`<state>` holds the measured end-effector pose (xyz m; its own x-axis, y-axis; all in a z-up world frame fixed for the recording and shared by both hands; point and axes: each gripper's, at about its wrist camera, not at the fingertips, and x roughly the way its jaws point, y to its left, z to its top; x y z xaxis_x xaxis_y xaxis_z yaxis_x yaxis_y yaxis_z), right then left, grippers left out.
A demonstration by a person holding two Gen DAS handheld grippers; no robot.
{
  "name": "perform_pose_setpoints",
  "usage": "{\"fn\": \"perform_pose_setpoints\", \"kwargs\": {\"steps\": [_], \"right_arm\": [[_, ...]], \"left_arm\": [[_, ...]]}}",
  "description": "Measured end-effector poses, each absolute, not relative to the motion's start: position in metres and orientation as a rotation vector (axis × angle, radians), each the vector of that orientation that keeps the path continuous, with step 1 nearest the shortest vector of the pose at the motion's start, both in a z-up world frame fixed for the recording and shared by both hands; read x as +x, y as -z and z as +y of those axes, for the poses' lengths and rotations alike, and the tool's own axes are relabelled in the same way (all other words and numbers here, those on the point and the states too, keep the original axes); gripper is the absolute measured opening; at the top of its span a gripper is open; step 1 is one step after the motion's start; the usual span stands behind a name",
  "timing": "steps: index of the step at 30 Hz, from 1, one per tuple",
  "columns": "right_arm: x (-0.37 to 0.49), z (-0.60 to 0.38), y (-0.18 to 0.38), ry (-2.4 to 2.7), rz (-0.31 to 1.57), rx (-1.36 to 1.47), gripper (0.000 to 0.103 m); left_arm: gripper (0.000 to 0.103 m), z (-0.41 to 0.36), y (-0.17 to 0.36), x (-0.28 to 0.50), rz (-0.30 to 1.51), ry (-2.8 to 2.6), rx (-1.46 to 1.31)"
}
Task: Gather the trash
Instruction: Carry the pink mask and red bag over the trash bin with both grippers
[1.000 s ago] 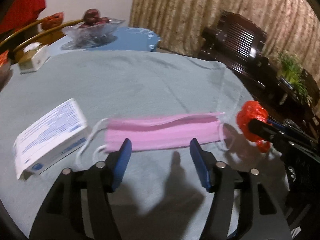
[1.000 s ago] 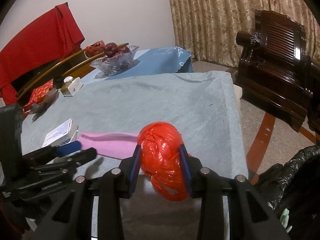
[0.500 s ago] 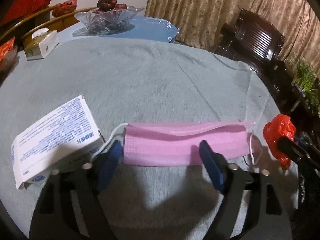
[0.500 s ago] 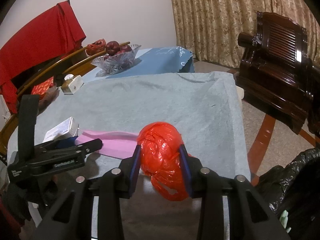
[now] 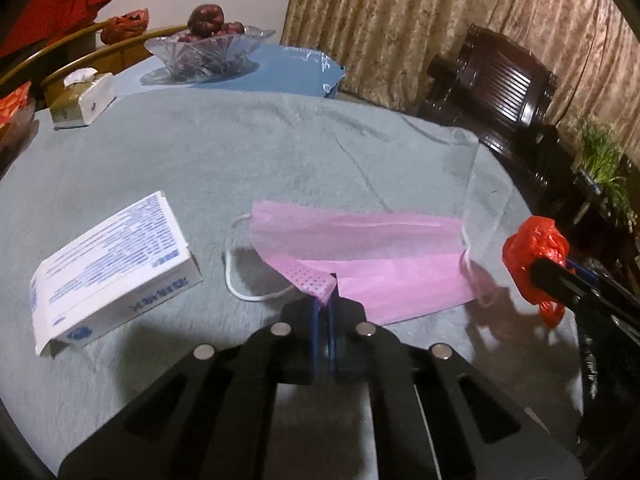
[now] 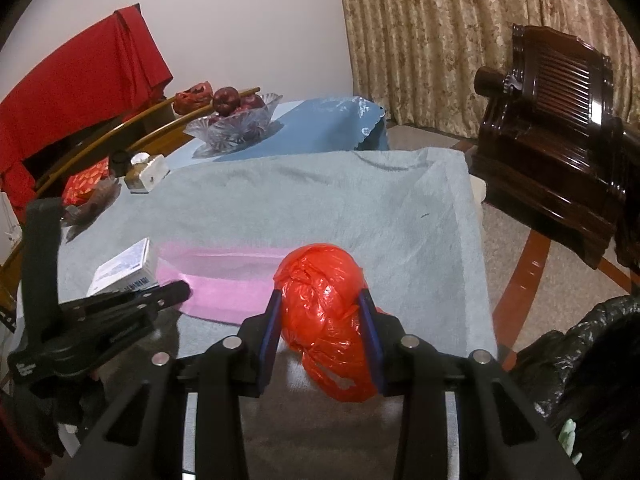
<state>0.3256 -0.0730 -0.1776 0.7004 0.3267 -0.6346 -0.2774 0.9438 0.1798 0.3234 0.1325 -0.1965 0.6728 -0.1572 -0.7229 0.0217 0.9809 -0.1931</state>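
Note:
A pink face mask (image 5: 360,236) lies on the grey-blue cloth, and my left gripper (image 5: 325,304) is shut on its near edge, which is pinched up into a fold. The mask's white ear loop (image 5: 236,280) trails to the left. In the right wrist view the mask (image 6: 224,276) lies flat with the left gripper (image 6: 182,290) at its near left corner. My right gripper (image 6: 324,320) is shut on a crumpled red plastic bag (image 6: 324,304), held just above the table's near right corner. A white printed box (image 5: 108,260) rests left of the mask.
A black trash bag (image 6: 580,352) stands open on the floor at the lower right. A glass fruit bowl (image 5: 208,50) and a tissue box (image 5: 82,98) sit at the far side of the table (image 5: 240,152). A dark wooden chair (image 6: 560,120) stands beyond the right edge.
My left gripper came forward to the mask and its jaws closed on the near edge, lifting it into a fold. The right gripper and the red bag have stayed put.

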Motion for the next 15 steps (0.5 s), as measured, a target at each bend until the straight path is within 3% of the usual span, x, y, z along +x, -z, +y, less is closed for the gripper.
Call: {"fn": "perform_pose_setpoints", "kwargs": {"steps": [15], "right_arm": [[0.285, -0.085, 0.128, -0.344, 0.641, 0.088, 0.037]], "left_arm": [[0.003, 0.115, 0.129, 0.273, 0.702, 0.162, -0.187]]}}
